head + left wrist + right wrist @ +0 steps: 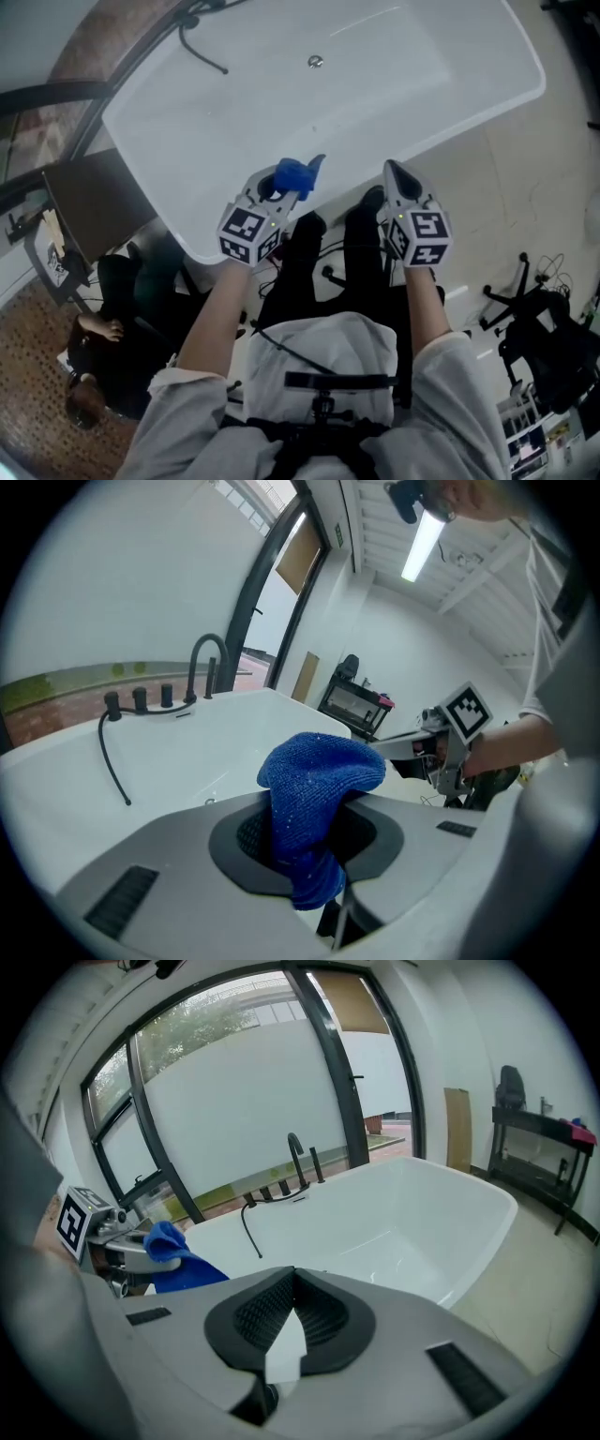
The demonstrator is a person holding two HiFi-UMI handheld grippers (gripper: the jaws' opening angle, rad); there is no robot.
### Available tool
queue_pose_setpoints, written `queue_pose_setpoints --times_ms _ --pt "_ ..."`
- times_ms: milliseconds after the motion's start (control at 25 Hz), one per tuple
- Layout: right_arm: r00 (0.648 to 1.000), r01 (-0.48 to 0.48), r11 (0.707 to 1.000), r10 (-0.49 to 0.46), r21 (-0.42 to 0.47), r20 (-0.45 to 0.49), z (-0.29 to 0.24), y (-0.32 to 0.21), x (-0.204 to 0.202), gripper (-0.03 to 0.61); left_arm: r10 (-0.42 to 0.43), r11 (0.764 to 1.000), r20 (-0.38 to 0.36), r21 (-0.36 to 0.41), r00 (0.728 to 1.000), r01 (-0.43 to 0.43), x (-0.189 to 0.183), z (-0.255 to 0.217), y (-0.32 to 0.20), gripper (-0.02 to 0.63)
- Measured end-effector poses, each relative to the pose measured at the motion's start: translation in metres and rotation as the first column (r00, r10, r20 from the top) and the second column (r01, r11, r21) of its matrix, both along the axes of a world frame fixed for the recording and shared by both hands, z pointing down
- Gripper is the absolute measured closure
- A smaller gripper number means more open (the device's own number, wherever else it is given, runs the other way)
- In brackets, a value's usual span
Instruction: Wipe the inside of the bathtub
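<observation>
A black hose (202, 52) trails into the far end of the white tub (403, 94), near the drain (316, 62). The left gripper (274, 187) pinches a blue cloth (298, 174) over the tub's near rim. The right gripper (394, 178), closed and empty, hovers alongside.
</observation>
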State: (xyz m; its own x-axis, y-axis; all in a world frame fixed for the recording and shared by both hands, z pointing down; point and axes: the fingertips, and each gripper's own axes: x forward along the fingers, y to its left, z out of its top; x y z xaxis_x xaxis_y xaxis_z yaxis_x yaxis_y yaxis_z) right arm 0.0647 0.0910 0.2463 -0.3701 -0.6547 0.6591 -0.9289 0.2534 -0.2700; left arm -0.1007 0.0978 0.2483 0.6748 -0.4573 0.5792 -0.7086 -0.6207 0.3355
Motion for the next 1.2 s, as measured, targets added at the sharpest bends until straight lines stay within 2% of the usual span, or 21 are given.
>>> queue_pose_setpoints --times_ms 280,480,600,800,920,1200 --pt "0.995 0.082 0.996 -0.084 -0.035 -0.059 0.060 -0.042 -0.009 0.569 0.032 0.996 -0.011 -0.078 0.999 -0.033 0.015 0.076 -0.008 0.528" --pt "0.988 0.128 0.990 -0.132 -0.061 -0.075 0.100 -0.074 -0.018 0.569 0.085 0.989 0.000 -0.124 0.996 -0.085 0.025 0.120 -0.013 0.528" --pt "0.986 0.139 0.987 -0.146 -0.077 -0.081 0.122 -0.092 -0.016 0.569 0.126 0.980 -0.003 -0.157 0.992 -0.125 0.038 0.147 -0.013 0.528" --pt "0.976 0.178 0.978 -0.190 -0.108 -0.111 0.155 -0.112 -0.012 0.569 0.212 0.952 0.006 -0.229 0.977 -0.205 0.054 0.188 -0.002 0.528" --pt "0.964 0.226 0.964 -0.242 -0.142 -0.107 0.172 -0.114 -0.016 0.569 0.231 0.936 0.005 -0.276 0.973 -0.220 0.058 0.206 0.001 0.528" --pt "0.918 0.358 0.897 -0.389 -0.258 -0.077 0.217 -0.099 -0.018 0.569 0.289 0.894 0.022 -0.364 0.957 -0.262 0.083 0.248 0.000 0.528"
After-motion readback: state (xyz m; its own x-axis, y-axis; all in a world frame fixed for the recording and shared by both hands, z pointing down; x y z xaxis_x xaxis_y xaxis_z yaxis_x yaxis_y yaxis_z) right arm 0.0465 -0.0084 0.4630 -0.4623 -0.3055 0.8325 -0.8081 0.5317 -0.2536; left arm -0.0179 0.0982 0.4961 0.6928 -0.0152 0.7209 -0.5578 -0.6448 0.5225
